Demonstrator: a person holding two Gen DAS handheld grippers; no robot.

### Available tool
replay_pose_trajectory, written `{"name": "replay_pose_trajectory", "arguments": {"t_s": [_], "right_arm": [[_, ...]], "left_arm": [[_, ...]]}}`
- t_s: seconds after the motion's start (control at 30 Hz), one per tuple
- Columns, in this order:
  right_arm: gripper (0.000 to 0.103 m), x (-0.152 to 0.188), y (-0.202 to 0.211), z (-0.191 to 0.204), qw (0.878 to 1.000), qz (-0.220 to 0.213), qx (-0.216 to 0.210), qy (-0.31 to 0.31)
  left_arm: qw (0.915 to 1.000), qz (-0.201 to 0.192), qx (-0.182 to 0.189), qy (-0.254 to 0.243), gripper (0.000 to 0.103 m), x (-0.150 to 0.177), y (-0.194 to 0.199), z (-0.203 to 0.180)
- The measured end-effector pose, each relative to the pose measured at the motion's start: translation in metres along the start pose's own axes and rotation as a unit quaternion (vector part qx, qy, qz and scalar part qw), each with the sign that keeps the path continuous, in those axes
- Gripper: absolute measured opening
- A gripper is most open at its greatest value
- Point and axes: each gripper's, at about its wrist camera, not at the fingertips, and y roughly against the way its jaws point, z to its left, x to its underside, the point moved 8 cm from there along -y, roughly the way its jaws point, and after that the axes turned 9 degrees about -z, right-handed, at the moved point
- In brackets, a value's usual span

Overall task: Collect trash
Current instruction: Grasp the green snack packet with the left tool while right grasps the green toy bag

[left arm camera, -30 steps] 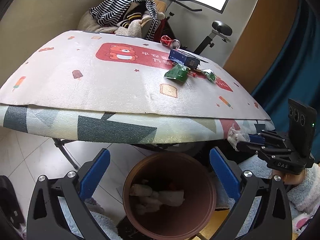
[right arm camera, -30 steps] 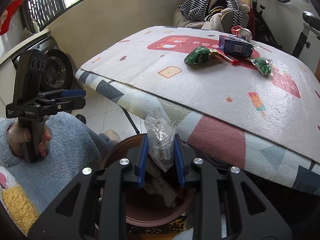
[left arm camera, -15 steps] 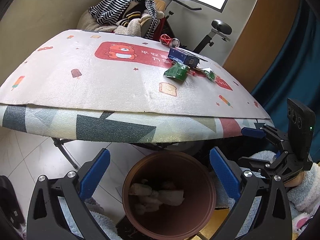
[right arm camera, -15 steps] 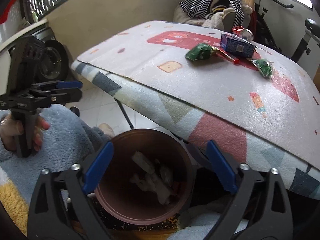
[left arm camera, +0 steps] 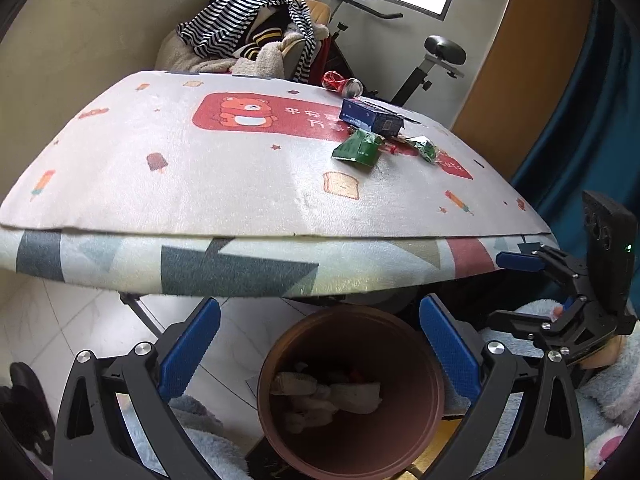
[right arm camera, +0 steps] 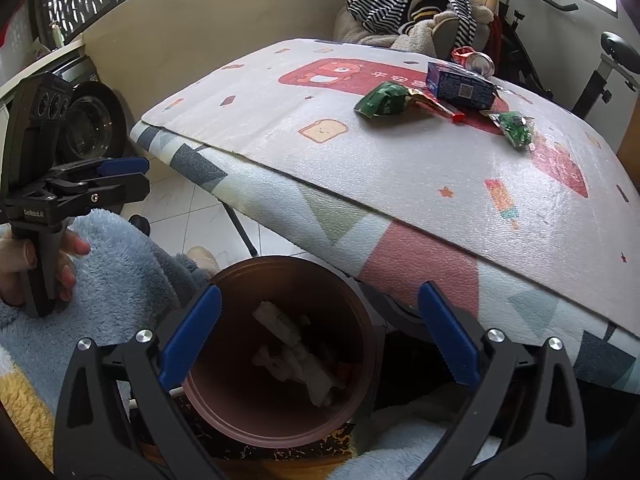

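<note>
A brown bin (left arm camera: 424, 416) stands on the floor below the table edge, with white crumpled trash (left arm camera: 320, 394) inside; it also shows in the right wrist view (right arm camera: 236, 420). My left gripper (left arm camera: 320, 348) is open and empty above the bin. My right gripper (right arm camera: 318, 340) is open and empty over the bin. On the table lie a green wrapper (left arm camera: 358, 148), a blue box (left arm camera: 370, 117), a small green packet (left arm camera: 426, 148), a red stick wrapper (right arm camera: 440, 106) and a crushed red can (left arm camera: 343, 82).
The table (left arm camera: 200, 184) is covered by a printed mat that overhangs the bin. A chair piled with striped clothes (left arm camera: 248, 40) and an exercise bike (left arm camera: 436, 64) stand behind it. A washing machine (right arm camera: 86, 124) stands at the left in the right wrist view.
My right gripper opened and dropped the clear plastic bag into the bin. It stays open above the bin. My left gripper has stayed open.
</note>
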Motion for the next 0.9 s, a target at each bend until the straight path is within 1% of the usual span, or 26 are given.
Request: {"name": "replay_pose_trajectory", "arguments": {"t_s": [0.1,0.17,0.27,0.3,0.33,0.43,0.47,0.5,0.57,0.67,0.73,0.8,0.83,0.9], "right_arm": [[0.097,-0.009,0.005,-0.01,1.0,-0.013,0.009,-0.007],[0.097,-0.02,0.01,-0.023,0.999,-0.031,0.007,-0.033],[0.097,-0.031,0.01,-0.041,0.997,-0.039,0.015,-0.058],[0.097,-0.041,0.011,-0.054,0.996,-0.049,0.022,-0.074],[0.097,-0.043,0.011,-0.056,0.995,-0.05,0.023,-0.077],[0.097,-0.057,0.013,-0.082,0.992,-0.068,0.038,-0.104],[0.097,-0.06,0.013,-0.089,0.991,-0.071,0.049,-0.105],[0.097,-0.065,0.014,-0.097,0.99,-0.075,0.068,-0.094],[0.097,-0.069,0.012,-0.11,0.99,-0.07,0.093,-0.085],[0.097,-0.069,0.009,-0.124,0.989,-0.058,0.091,-0.101],[0.097,-0.068,0.006,-0.136,0.988,-0.05,0.085,-0.119],[0.097,-0.067,0.005,-0.147,0.986,-0.046,0.103,-0.12],[0.097,-0.067,0.006,-0.154,0.984,-0.046,0.126,-0.115],[0.097,-0.067,0.007,-0.16,0.981,-0.05,0.15,-0.113]], "left_arm": [[0.9996,-0.025,0.006,-0.006,0.097,-0.017,-0.001,-0.003],[0.9992,-0.036,0.012,-0.01,0.097,-0.029,-0.005,-0.007],[0.9982,-0.045,0.014,-0.036,0.097,-0.054,-0.019,-0.017],[0.998,-0.044,0.017,-0.042,0.097,-0.061,-0.026,-0.02],[0.9979,-0.042,0.019,-0.046,0.097,-0.067,-0.033,-0.023],[0.9976,-0.035,0.031,-0.052,0.097,-0.085,-0.058,-0.032],[0.9975,-0.029,0.036,-0.052,0.097,-0.09,-0.068,-0.035],[0.9975,-0.026,0.04,-0.051,0.097,-0.094,-0.076,-0.037],[0.9976,-0.015,0.048,-0.047,0.097,-0.104,-0.098,-0.042],[0.9969,-0.001,0.049,-0.062,0.097,-0.114,-0.126,-0.05],[0.9948,0.006,0.044,-0.091,0.097,-0.12,-0.146,-0.059],[0.9922,0.012,0.04,-0.118,0.097,-0.123,-0.162,-0.066],[0.9912,0.017,0.039,-0.126,0.097,-0.124,-0.171,-0.069],[0.9907,0.024,0.043,-0.127,0.097,-0.128,-0.185,-0.073]]}}
